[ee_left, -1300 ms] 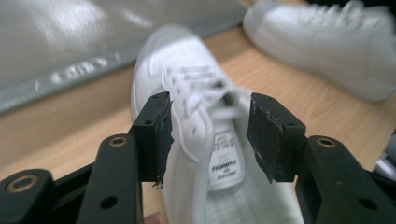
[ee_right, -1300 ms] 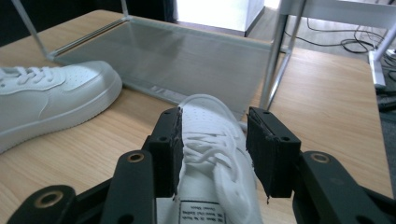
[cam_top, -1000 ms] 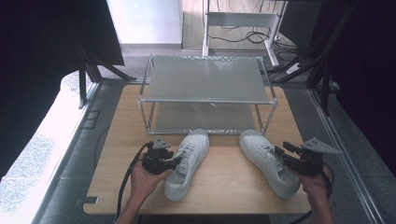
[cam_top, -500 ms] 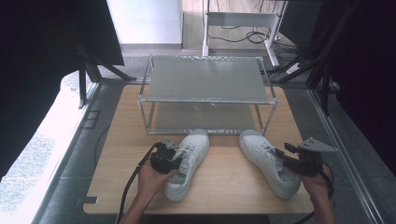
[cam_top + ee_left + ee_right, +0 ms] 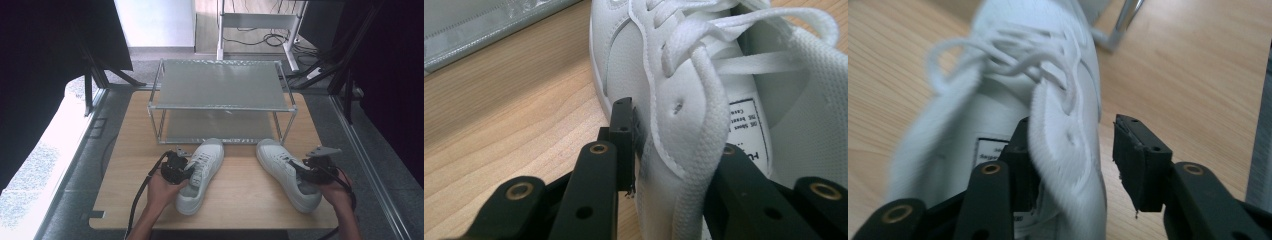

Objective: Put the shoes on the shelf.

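Note:
Two white sneakers lie on the wooden table (image 5: 240, 197). My left gripper (image 5: 187, 170) is at the side of the left sneaker (image 5: 202, 172), near its laces. In the left gripper view its jaws have just been closing. One pad (image 5: 624, 130) presses the outer side wall of that sneaker (image 5: 684, 75), and the other jaw sits behind the collar. My right gripper (image 5: 301, 172) stands over the right sneaker (image 5: 282, 167). In the right gripper view its gripper (image 5: 1073, 130) straddles the side wall of that sneaker (image 5: 1013, 100), with a gap at the outer pad (image 5: 1135, 155).
A two-tier metal rack (image 5: 220, 82) stands behind the sneakers at the back of the table, both shelves bare. Cables trail from each gripper toward the near edge. Dark stands and floor surround the table.
My left gripper has moved right from beside the left sneaker onto its side, and its jaws have narrowed around the wall. The right gripper has edged lower over the right sneaker.

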Demonstrator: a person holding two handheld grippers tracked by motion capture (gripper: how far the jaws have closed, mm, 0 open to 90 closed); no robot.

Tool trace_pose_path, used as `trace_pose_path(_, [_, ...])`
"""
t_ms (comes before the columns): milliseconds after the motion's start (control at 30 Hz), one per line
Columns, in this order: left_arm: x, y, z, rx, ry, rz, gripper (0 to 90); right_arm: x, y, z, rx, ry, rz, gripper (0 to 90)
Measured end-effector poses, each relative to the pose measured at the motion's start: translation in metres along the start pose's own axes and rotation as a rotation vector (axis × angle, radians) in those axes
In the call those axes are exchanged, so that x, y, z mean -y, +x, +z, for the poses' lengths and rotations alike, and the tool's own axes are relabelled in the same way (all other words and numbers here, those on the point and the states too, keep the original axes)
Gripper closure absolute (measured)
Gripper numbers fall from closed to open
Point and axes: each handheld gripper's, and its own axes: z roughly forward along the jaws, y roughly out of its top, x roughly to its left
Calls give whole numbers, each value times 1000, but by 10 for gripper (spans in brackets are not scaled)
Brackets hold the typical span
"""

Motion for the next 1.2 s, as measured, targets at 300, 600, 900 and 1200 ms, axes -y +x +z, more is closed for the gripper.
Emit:
trace_pose_path(300, [0, 1, 5, -18, -2, -5, 786, -7, -8, 32, 44, 156, -41, 668])
trace_pose_path(600, [6, 7, 5, 11, -58, -66, 820, -6, -11, 37, 5, 169, 3, 838])
trace_pose_path(900, [11, 15, 4, 56, -119, -111, 828, -3, -17, 35, -21, 135, 56, 863])
trace_pose_path(1200, [15, 21, -5, 189, -170, -144, 830, 1, -13, 20, -90, 1, 112, 866])
